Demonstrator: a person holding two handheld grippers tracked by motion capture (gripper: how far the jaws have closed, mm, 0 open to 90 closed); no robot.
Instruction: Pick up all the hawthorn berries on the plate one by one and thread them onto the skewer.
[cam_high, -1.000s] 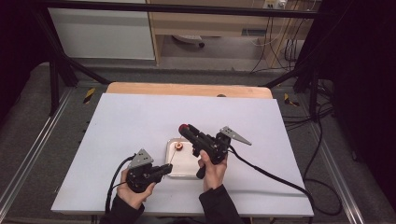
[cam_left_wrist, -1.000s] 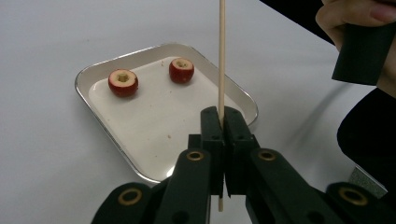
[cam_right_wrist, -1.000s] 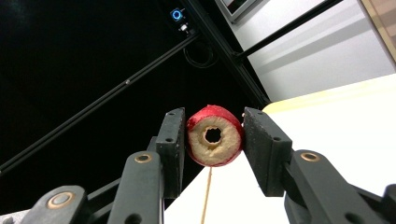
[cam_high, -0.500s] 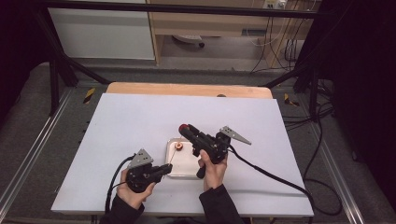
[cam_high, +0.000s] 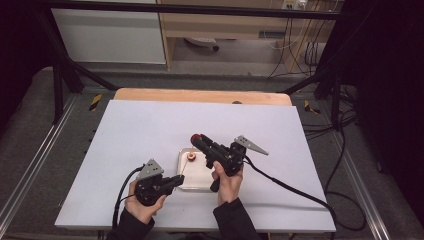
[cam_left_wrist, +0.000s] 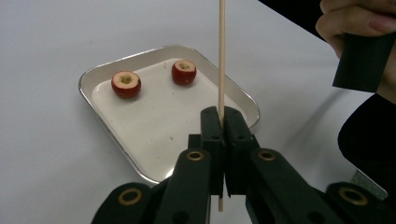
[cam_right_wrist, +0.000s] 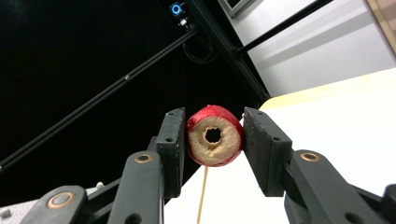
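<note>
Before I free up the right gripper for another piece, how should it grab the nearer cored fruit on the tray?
Grip the fruit across its red sides, coming straight down from above. It sits upright with the cored hole facing up, so the rounded flanks give the jaws opposite faces and leave the hole open for the skewer. The tray rim is low; top-down probably clears it.

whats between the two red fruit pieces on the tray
Nothing: in the left gripper view, only bare tray floor separates the two cored pieces. The skewer stands off to the side.
</note>
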